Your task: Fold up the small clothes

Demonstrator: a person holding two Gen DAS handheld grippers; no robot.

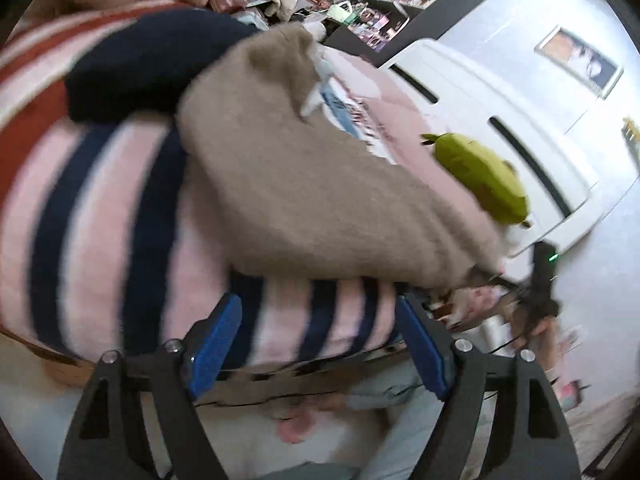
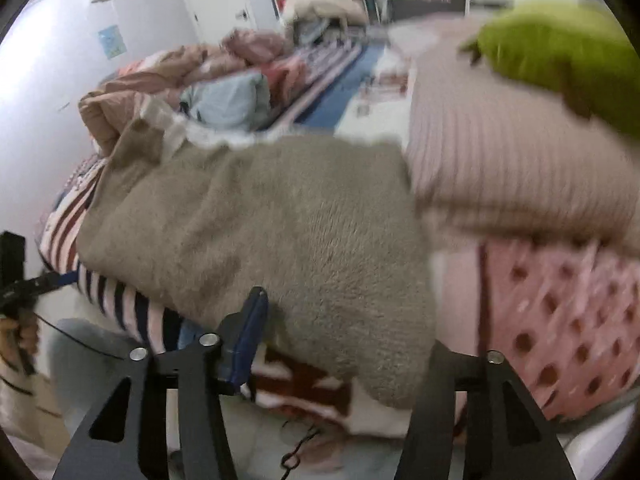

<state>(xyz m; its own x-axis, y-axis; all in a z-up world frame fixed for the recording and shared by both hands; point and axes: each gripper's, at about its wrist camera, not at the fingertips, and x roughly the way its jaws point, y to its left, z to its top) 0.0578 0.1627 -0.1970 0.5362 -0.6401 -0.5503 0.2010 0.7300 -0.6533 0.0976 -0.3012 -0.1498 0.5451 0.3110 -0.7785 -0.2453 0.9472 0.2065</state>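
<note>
Taupe fleece garment (image 2: 256,232) found spread across the striped blanket (image 1: 100,208) at the bed's near edge. Left tool (image 1: 320,344) held wide open at that edge, gripping nothing. Right tool (image 2: 344,344) likewise wide open, near hem lying between its fingers, not clamped. Advised: pinch both near corners squarely, lift together, carry hem straight across. Room judged tight: pink ribbed cushion (image 2: 520,168) and green plush (image 2: 568,52) crowding the right side; navy item (image 1: 152,68) at the far side.
</note>
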